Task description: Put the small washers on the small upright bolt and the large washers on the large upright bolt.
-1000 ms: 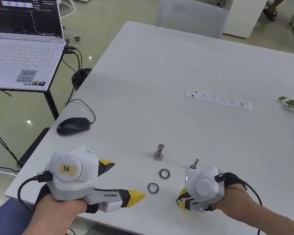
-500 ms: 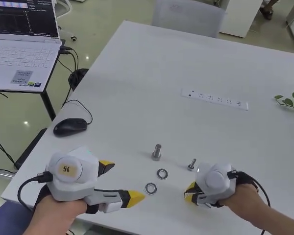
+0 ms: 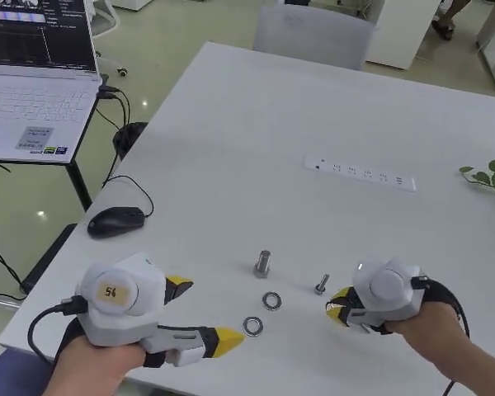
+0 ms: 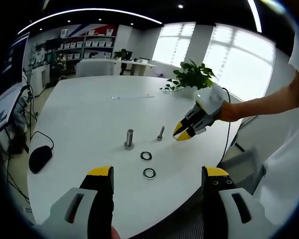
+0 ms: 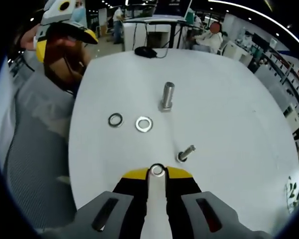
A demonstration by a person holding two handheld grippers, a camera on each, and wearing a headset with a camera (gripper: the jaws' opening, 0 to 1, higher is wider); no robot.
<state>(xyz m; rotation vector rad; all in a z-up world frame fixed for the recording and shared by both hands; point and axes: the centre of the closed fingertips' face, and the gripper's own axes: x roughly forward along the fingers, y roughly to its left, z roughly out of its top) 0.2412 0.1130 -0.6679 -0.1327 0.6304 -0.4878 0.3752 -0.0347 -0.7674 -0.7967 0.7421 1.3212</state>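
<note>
A small washer (image 5: 157,171) sat pinched at the tips of the right gripper (image 3: 338,304), whose yellow-tipped jaws were pressed together on it. The gripper hovered low over the white table (image 3: 256,132), close to its near edge. Just beside those tips stood the small bolt (image 3: 322,285), upright on its head. A little to its left stood the large bolt (image 3: 262,264), also upright, with nothing threaded on either one.

Two more washers lay flat on the table in front of the large bolt: a pale washer (image 3: 271,300) close to it, and a dark washer (image 3: 253,326) nearer the table edge, the two just apart.

The left gripper (image 3: 205,312) was held at the near-left corner with its jaws spread wide and nothing between them, pointing toward the washers.

Farther out, a black mouse (image 3: 115,221) rested at the left edge, a white power strip (image 3: 359,174) lay across the middle, and a laptop (image 3: 33,91) sat on a side stand.
</note>
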